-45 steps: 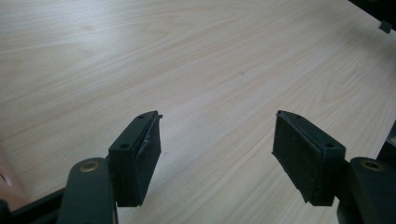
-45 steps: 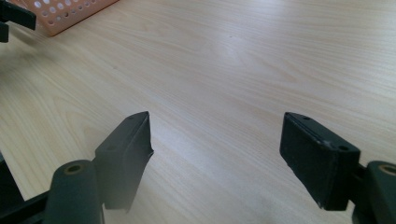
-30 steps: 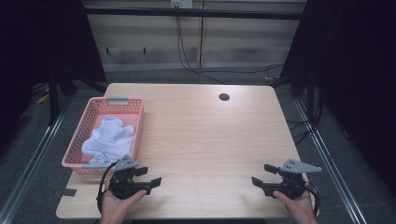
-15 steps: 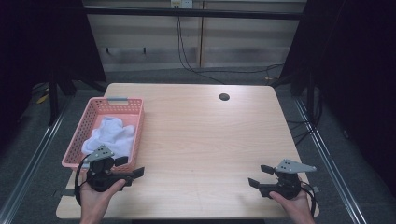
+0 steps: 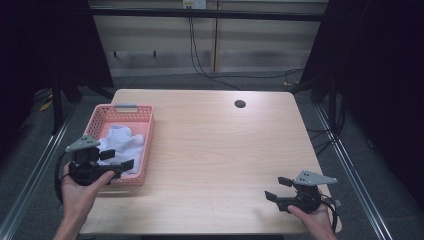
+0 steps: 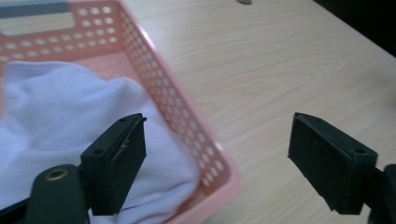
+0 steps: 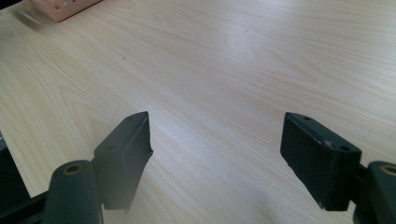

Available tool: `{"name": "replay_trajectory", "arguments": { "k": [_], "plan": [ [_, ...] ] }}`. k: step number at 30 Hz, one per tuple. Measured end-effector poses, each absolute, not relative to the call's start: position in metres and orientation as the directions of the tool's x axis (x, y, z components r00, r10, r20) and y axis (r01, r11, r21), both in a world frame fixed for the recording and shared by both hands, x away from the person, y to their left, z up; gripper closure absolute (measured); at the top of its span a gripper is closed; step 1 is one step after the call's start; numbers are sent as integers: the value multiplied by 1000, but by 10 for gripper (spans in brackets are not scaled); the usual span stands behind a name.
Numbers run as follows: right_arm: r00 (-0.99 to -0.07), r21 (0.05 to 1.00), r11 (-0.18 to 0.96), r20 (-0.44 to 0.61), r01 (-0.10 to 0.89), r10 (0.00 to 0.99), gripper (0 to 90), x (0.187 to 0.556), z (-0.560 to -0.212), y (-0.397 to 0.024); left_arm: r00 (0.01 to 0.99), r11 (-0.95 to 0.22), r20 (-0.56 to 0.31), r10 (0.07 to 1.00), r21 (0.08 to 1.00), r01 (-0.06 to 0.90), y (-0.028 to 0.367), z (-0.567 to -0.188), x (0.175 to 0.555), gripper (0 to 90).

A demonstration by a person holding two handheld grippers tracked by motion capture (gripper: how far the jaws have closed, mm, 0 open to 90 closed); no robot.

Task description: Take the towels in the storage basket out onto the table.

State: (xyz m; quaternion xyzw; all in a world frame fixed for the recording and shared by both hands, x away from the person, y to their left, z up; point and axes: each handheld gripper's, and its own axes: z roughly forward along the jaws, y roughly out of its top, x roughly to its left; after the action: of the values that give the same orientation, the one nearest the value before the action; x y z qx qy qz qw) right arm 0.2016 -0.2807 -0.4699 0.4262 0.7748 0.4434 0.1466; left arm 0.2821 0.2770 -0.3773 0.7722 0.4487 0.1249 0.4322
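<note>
White cloth [image 6: 56,112] – lower part cut off by left gripper [image 6: 215,154], jaws wide.

Baskets: one pink basket [image 5: 145,145], perforated, at the left edge of the counter [image 5: 220,150].
Cloths: one white cloth [image 5: 120,142], bunched inside the basket.
Grippers: two; the left gripper [image 5: 120,159] above the basket's near end, the right gripper [image 5: 277,189] well apart from the basket, at the counter's near right corner.
Holes: one round dark hole [image 5: 240,104] in the counter, far from the basket, toward the far right.
Counters: one.
</note>
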Motion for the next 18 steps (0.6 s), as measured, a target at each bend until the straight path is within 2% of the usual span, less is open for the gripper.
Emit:
{"name": "replay_trajectory", "arguments": {
  "k": [5,7,10,15,18],
  "plan": [
    [-595,812,244,152,530,789,247,202,-470,-280,511,-236,-147,847,757,609,293,-372,301,238],
    [-597,812,246,151,530,788,247,201,-470,-279,488,-249,-151,859,710,659,301,-372,317,215],
    [-603,811,253,147,527,784,247,201,-470,-278,463,-269,-118,878,680,683,309,-374,330,213],
    [-600,809,251,151,532,786,247,203,-471,-278,445,-269,-142,884,624,733,316,-382,351,178],
    [-599,808,248,155,534,786,247,203,-471,-278,437,-283,-124,891,602,747,315,-386,359,166]
  ]
}}
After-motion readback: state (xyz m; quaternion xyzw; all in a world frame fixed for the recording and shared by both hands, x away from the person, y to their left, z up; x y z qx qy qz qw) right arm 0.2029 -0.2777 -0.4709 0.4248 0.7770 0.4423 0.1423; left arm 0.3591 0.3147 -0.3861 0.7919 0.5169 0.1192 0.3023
